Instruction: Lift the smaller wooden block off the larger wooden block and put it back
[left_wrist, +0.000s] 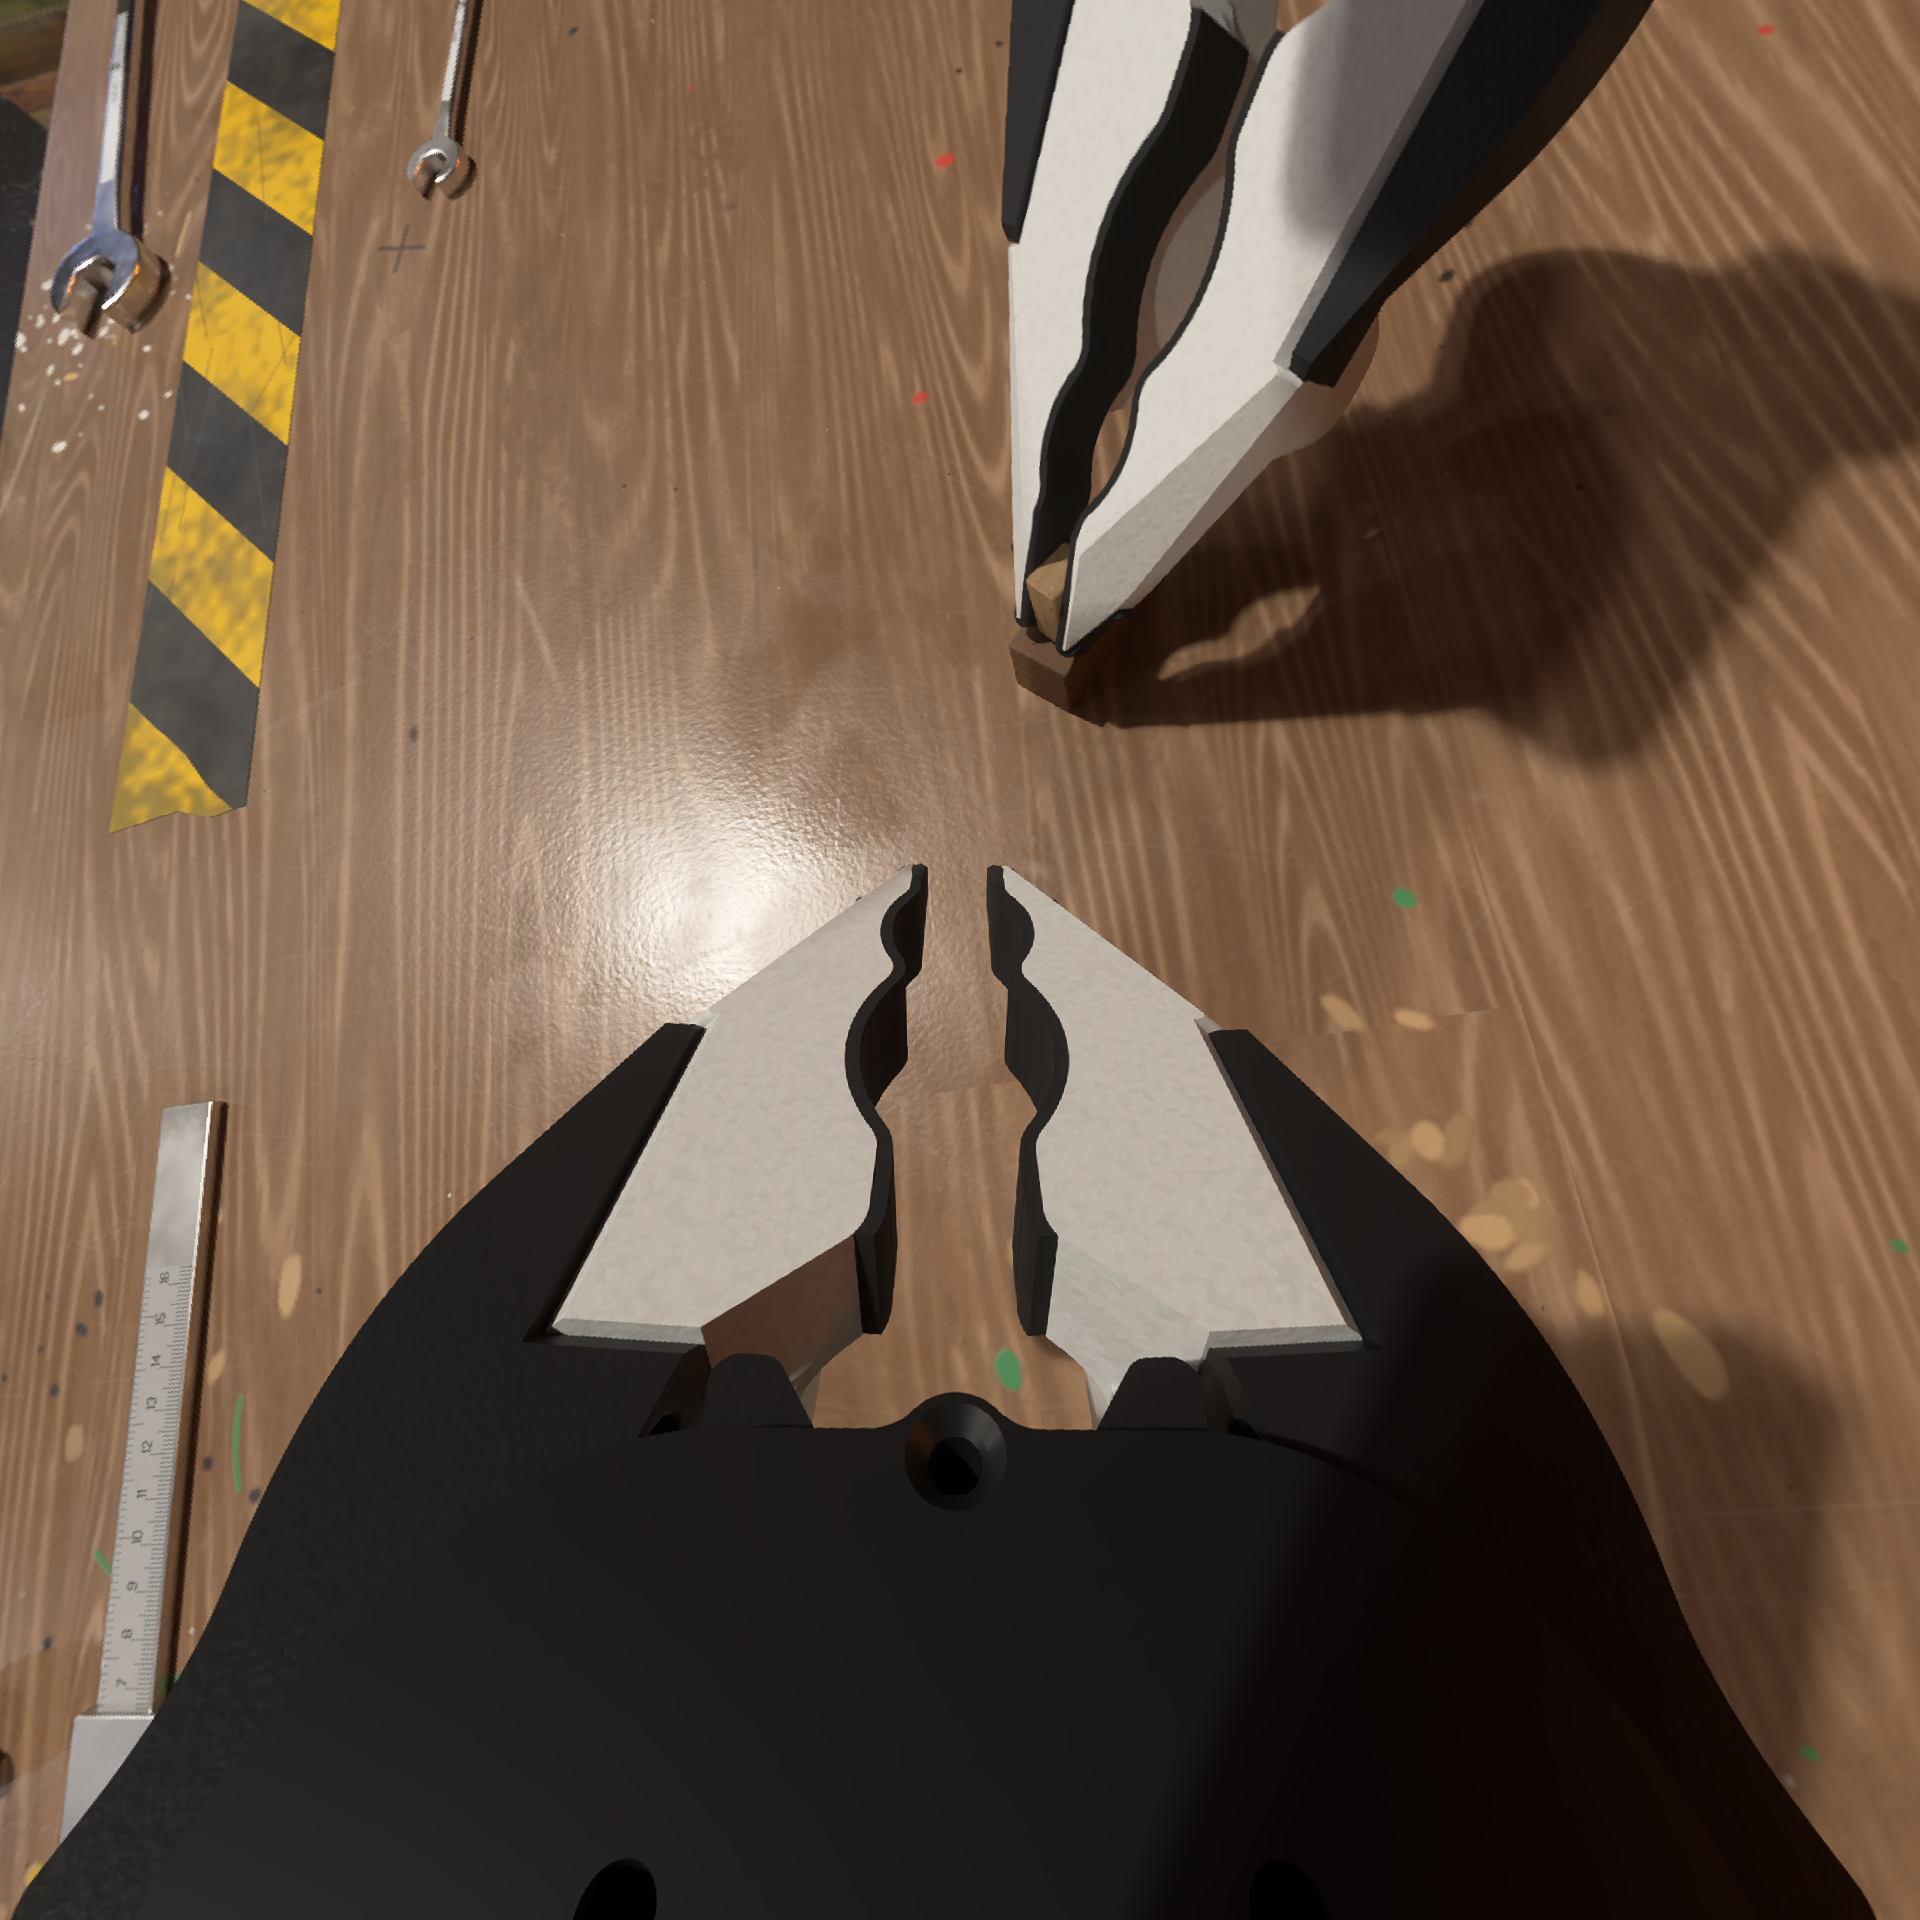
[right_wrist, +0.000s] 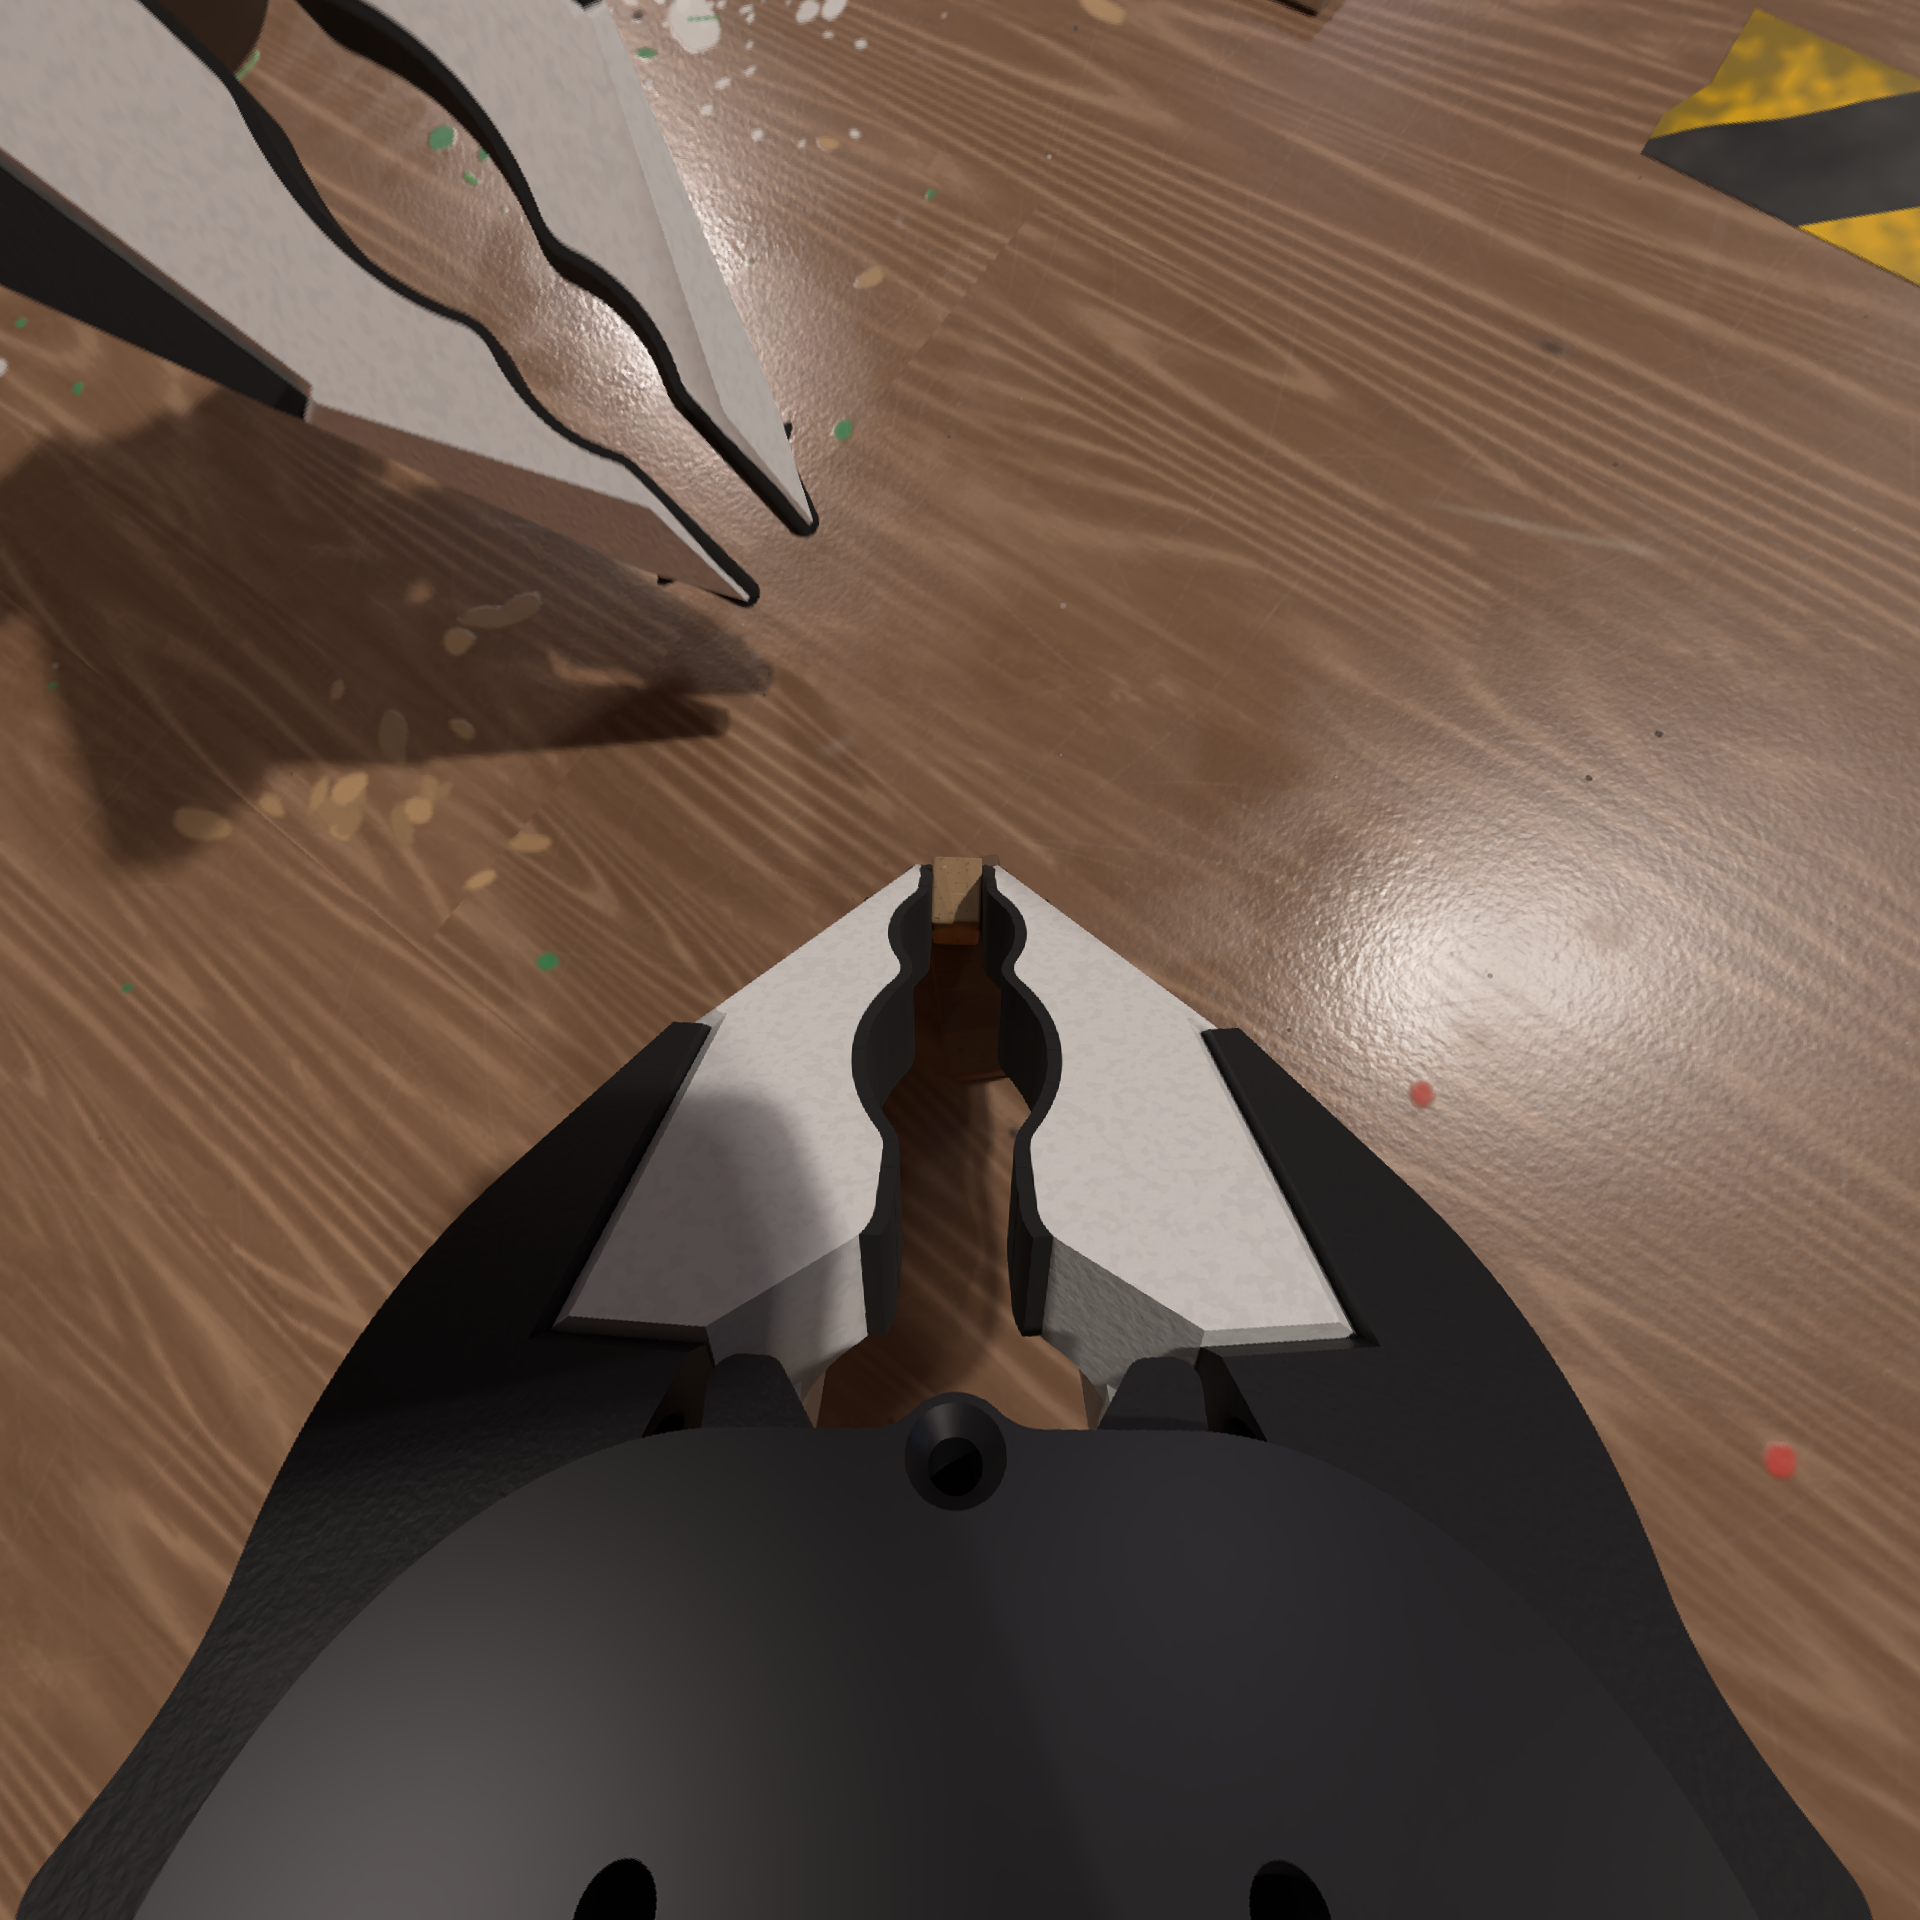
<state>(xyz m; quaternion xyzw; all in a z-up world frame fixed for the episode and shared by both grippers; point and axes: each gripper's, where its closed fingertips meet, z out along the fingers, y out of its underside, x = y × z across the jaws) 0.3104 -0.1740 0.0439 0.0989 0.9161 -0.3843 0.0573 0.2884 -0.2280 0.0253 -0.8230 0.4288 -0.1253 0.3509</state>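
Observation:
The smaller wooden block (left_wrist: 1042, 594) is light tan and is pinched between the fingertips of my right gripper (left_wrist: 1051, 615). It sits right at the top of the larger, darker wooden block (left_wrist: 1042, 675) on the tabletop; I cannot tell whether they touch. In the right wrist view the small block (right_wrist: 956, 888) shows between the tips of my right gripper (right_wrist: 957, 875), with the larger block (right_wrist: 956, 1003) below. My left gripper (left_wrist: 958, 878) is empty, its jaws a narrow gap apart, hovering in front and to the left of the blocks. It also shows in the right wrist view (right_wrist: 777, 561).
The wooden tabletop (left_wrist: 623, 623) carries a strip of yellow-and-black hazard tape (left_wrist: 223, 436) at the left, a large wrench (left_wrist: 104, 281), a small wrench (left_wrist: 442, 171) and a steel ruler (left_wrist: 156, 1455). The tape's end (right_wrist: 1808, 135) shows in the right wrist view.

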